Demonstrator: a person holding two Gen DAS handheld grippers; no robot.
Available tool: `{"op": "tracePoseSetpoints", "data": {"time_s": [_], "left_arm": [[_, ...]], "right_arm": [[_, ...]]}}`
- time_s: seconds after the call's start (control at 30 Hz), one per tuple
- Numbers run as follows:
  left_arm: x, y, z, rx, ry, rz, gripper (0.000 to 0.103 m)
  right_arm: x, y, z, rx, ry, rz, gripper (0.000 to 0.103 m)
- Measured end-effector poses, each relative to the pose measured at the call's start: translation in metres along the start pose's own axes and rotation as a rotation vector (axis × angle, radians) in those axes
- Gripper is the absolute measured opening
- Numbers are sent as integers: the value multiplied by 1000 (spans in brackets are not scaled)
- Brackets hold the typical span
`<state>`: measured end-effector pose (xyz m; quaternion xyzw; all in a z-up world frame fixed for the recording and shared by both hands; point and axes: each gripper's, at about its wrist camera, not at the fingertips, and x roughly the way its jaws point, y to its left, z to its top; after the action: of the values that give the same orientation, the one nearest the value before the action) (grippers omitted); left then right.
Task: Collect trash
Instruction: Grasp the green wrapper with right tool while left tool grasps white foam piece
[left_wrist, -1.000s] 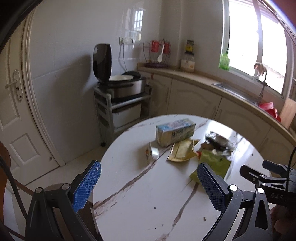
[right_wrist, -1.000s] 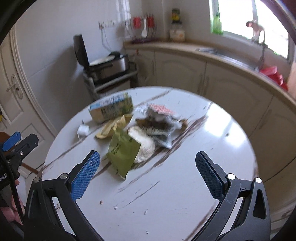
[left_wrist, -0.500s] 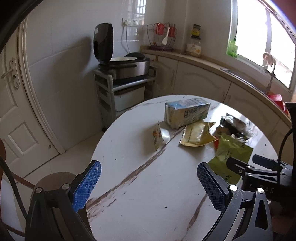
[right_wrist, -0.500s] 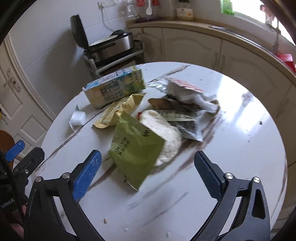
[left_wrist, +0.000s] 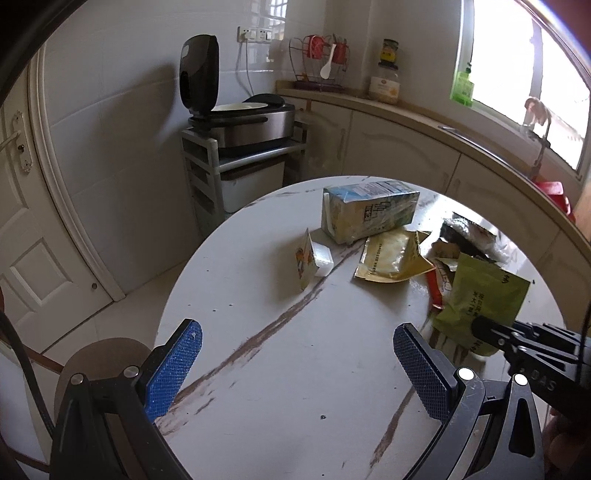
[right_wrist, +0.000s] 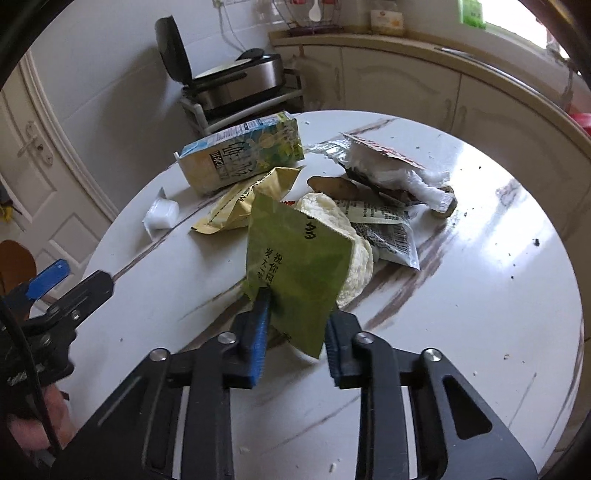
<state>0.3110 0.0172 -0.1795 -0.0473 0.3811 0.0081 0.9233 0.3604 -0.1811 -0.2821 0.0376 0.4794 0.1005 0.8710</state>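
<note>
Trash lies in a loose heap on the round white marble-look table (right_wrist: 461, 295): a green snack packet (right_wrist: 295, 266) at the near edge of the pile, a yellow wrapper (right_wrist: 243, 203) just behind it, a drink carton (right_wrist: 240, 155) lying on its side beyond that, a small white cup (right_wrist: 160, 214) off to the left, and crumpled wrappers (right_wrist: 384, 177) to the right. The right gripper (right_wrist: 295, 332) has just been closing, and the lower end of the green packet stands between its blue pads (right_wrist: 258, 339). The left pad presses against the packet's edge; the right pad sits at the packet's other side, though whether it presses is hard to tell. The packet's upper part leans over a pale round wafer (right_wrist: 340, 229). The left gripper (left_wrist: 295, 369) hangs over bare tabletop near the table's edge, its blue fingers (left_wrist: 173, 369) spread wide with nothing between them, well short of the small cup and the carton.
</note>
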Motion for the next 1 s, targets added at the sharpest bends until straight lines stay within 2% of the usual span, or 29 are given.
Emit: {"op": "tracePoseSetpoints", "data": {"time_s": [0.3,0.33,0.4,0.43,0.47,0.5,0.6,0.63,0.73,0.8,0.87,1.0], "left_arm": [[2,-16,-2,28,5,-9,102],[2,-18,-2,30,7,-10,102],[3,-21,-3,35,10,-9,102],[3,-22,-4,38,12,-9,102],[3,-23,-4,41,13,-7,102],[3,-25,-4,44,14,-5,102],[3,-27,-3,48,15,-1,102],[3,-27,-3,49,14,1,102],[2,-28,-2,56,11,1,102],[3,-29,-2,60,11,-1,102],[3,-32,-2,63,13,-6,102],[3,-43,-3,83,15,-27,102]], "right_arm": [[-12,-16,-11,18,7,26,16],[-11,-17,-12,21,15,32,19],[-9,-23,-13,45,26,39,35],[-7,-26,-12,61,31,35,58],[-6,-28,-12,76,25,38,76],[-7,-29,-11,87,15,43,79],[-7,-26,-6,101,-8,72,79],[-6,-24,-4,93,-10,71,78],[6,-13,-5,49,31,30,40],[3,-13,-9,41,23,36,32],[-2,-16,-13,40,18,55,17],[-16,-30,-24,52,14,80,15]]}}
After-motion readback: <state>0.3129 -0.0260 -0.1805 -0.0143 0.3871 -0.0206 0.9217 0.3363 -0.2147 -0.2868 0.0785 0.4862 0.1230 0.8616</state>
